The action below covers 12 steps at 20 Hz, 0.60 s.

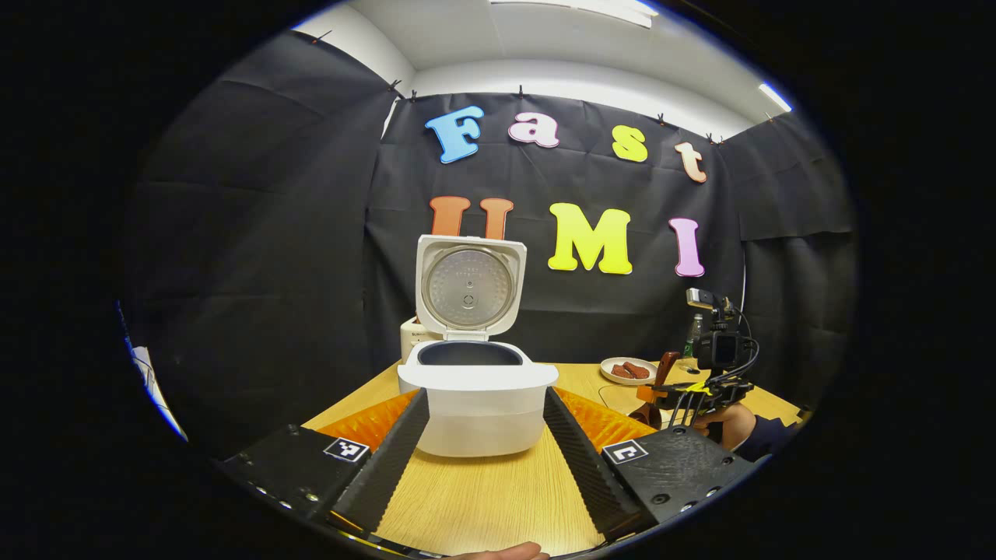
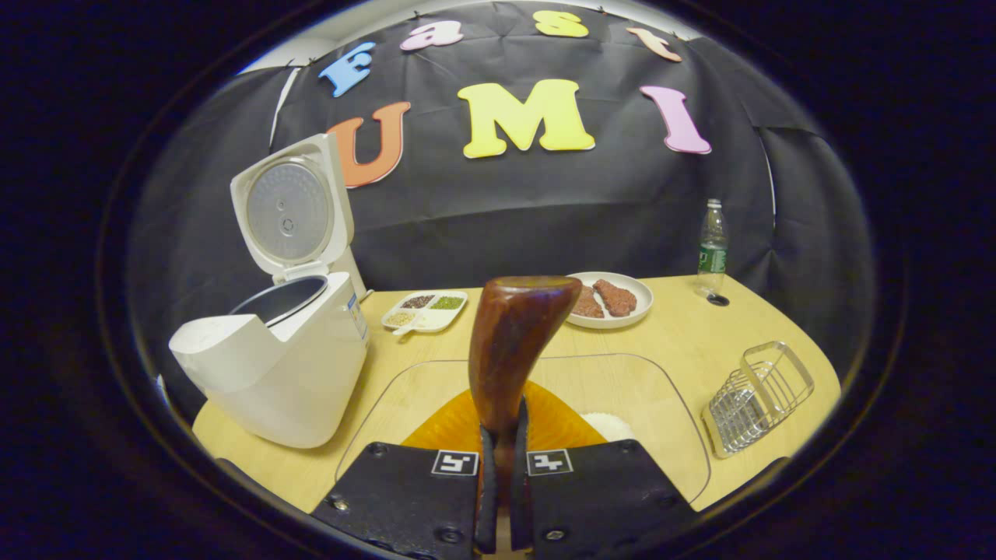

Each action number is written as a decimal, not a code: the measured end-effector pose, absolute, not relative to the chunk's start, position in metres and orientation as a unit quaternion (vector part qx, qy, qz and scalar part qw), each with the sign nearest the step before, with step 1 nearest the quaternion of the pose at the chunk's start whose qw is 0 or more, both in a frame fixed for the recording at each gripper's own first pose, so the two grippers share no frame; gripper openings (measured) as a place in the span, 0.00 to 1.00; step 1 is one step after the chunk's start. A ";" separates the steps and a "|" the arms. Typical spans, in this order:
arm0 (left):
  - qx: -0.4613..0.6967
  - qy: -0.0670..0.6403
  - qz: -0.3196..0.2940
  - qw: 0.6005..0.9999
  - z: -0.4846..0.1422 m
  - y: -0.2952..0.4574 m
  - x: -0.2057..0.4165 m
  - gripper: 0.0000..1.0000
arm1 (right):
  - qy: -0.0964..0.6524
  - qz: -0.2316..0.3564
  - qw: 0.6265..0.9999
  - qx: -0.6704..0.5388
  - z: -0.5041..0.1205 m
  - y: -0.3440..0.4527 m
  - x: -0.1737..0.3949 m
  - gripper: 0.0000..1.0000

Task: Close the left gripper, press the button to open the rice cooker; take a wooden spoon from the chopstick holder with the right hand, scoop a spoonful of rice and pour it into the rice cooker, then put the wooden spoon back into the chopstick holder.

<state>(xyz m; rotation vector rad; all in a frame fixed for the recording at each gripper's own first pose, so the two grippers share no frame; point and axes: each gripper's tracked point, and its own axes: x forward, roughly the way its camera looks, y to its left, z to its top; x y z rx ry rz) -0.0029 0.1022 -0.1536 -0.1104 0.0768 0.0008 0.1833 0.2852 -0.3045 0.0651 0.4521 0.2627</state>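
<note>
rice cooker (image 1: 476, 393) lid up, frame centre | left gripper (image 1: 484, 455) fingers spread wide, holding nothing | right gripper (image 2: 502, 486) fingers clamped on wooden spoon (image 2: 510, 350) handle, lower centre

Rice cooker (image 1: 476, 404) sits on the wooden surface (image 1: 490, 498) with its lid (image 1: 469, 288) flipped straight up. The left tool (image 1: 484, 459) is spread wide, one finger on each side of the cooker. Off right there's the right tool (image 1: 685, 393), clamped on a wooden spoon (image 1: 664, 369), near a plate (image 1: 627, 372).
</note>
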 end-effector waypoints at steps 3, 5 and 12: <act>-0.056 0.038 -0.004 0.998 -0.151 0.101 -0.002 0.94 | 0.253 0.148 0.949 0.119 -0.308 0.288 0.183 0.09; -0.050 0.034 0.000 0.998 -0.149 0.103 -0.001 0.94 | 0.272 0.163 0.934 0.163 -0.308 0.289 0.185 0.09; -0.039 0.041 0.001 0.998 -0.152 0.098 0.002 0.94 | 0.307 0.199 0.887 0.281 -0.303 0.284 0.187 0.08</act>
